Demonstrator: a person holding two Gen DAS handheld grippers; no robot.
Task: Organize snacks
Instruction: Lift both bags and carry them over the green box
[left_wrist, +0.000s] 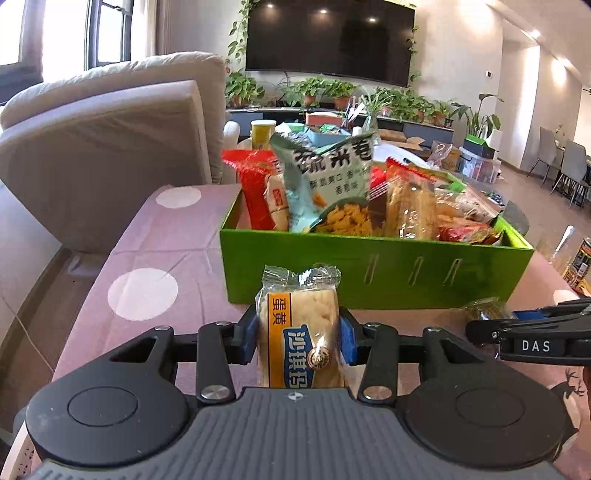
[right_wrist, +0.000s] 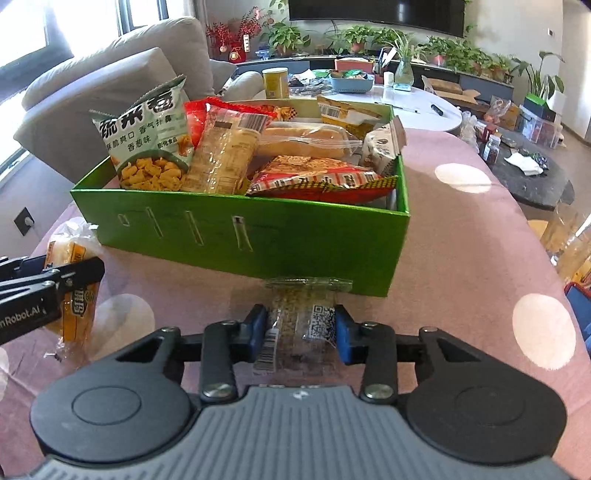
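My left gripper (left_wrist: 299, 332) is shut on a yellow and white sachima pack (left_wrist: 295, 314), held upright just in front of the green box (left_wrist: 369, 273). The box is full of snack bags, with a pale green chip bag (left_wrist: 325, 184) standing tallest. My right gripper (right_wrist: 300, 325) is shut on a clear-wrapped grain bar (right_wrist: 295, 317) with a QR code, low over the cloth near the green box's (right_wrist: 221, 236) front wall. The right gripper (left_wrist: 476, 328) shows at the right edge of the left wrist view. The left gripper (right_wrist: 94, 271) with the sachima pack (right_wrist: 72, 254) shows at the left edge of the right wrist view.
The box stands on a table with a pink cloth (right_wrist: 461, 240) with white dots. A beige sofa (left_wrist: 110, 147) is close on the left. Beyond the box is a white round table (right_wrist: 417, 107) with a yellow cup and a blue basket. A dark low table (right_wrist: 532, 177) stands at right.
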